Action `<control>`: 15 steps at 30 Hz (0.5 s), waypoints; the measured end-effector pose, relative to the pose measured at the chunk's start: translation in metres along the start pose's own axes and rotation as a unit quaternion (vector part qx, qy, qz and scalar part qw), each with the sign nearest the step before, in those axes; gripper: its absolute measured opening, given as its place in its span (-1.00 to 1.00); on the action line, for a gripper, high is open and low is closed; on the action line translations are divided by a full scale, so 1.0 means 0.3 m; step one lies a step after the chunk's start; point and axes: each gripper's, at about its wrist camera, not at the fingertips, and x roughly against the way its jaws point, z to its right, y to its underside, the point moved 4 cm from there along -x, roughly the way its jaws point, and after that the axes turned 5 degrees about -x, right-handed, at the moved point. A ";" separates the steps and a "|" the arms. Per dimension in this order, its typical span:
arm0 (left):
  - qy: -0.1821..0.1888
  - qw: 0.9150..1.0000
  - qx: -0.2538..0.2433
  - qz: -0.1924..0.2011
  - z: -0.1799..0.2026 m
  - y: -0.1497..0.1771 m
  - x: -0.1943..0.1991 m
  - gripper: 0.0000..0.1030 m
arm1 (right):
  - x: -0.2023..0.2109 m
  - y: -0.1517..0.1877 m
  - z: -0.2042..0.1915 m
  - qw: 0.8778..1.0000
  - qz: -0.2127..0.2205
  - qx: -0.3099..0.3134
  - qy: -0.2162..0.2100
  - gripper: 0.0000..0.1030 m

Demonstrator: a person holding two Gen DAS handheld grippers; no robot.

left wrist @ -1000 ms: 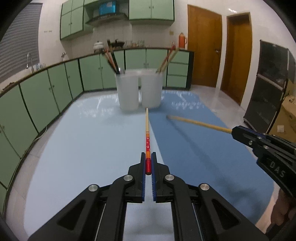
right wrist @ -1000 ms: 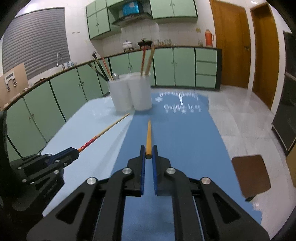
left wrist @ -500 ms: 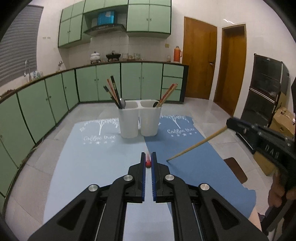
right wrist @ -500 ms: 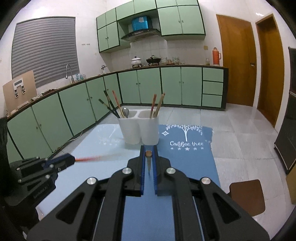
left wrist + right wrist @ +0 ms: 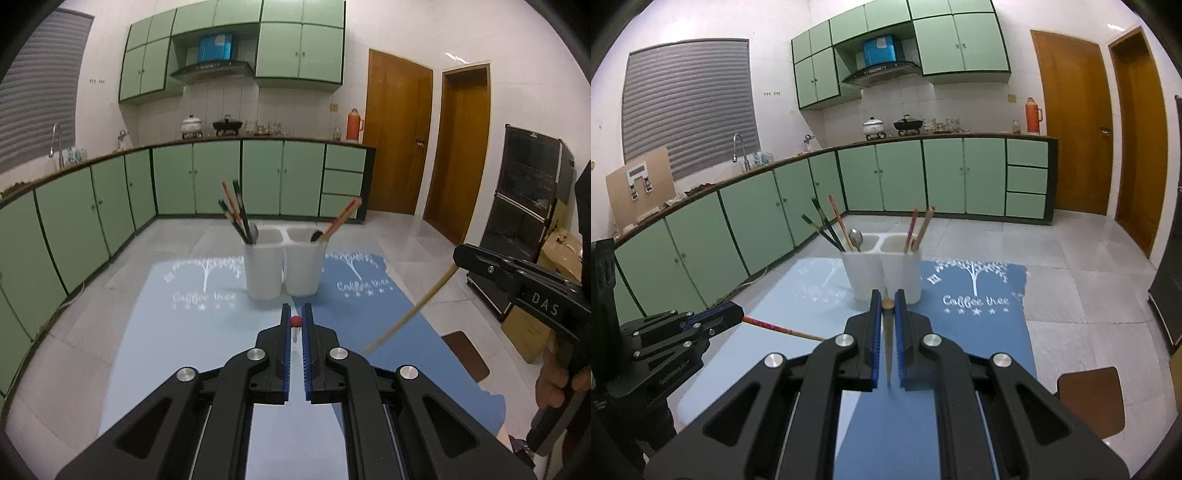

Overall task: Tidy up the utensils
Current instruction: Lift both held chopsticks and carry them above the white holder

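Left gripper (image 5: 296, 326) jaws clamped on the red-ended chopstick (image 5: 775, 327), lifted clear of the counter (image 5: 147, 332). Right gripper (image 5: 887, 314) jaws clamped on the plain wooden chopstick (image 5: 410, 317), tip hanging down. Step in hand, by my reading: carry to the twin white holder (image 5: 282, 266), just ahead. Next: stand each upright, lower into a compartment, release.

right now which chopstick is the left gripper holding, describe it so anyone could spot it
Start at the twin white holder on the blue mats. Left of it, the left gripper grips a chopstick. Unlike the plain one in the right gripper, it has a red patterned top.
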 end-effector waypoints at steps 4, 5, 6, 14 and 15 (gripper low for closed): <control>-0.002 1.000 -0.012 0.018 -0.013 -0.061 0.011 -0.90 | -0.011 -0.071 -0.006 1.000 -0.006 -0.005 -0.020 -0.88; -0.002 1.000 -0.015 0.022 -0.016 -0.078 0.015 -0.90 | -0.014 -0.086 -0.011 1.000 -0.004 -0.003 -0.021 -0.88; -0.001 1.000 -0.017 0.025 -0.019 -0.092 0.020 -0.90 | -0.017 -0.107 -0.015 1.000 -0.002 -0.001 -0.021 -0.88; -0.008 0.997 -0.045 0.064 -0.037 -0.236 0.055 -0.90 | -0.025 -0.327 -0.043 0.999 0.040 0.013 -0.032 -0.88; -0.010 0.996 -0.049 0.070 -0.040 -0.260 0.059 -0.90 | -0.027 -0.361 -0.050 0.998 0.049 0.016 -0.032 -0.88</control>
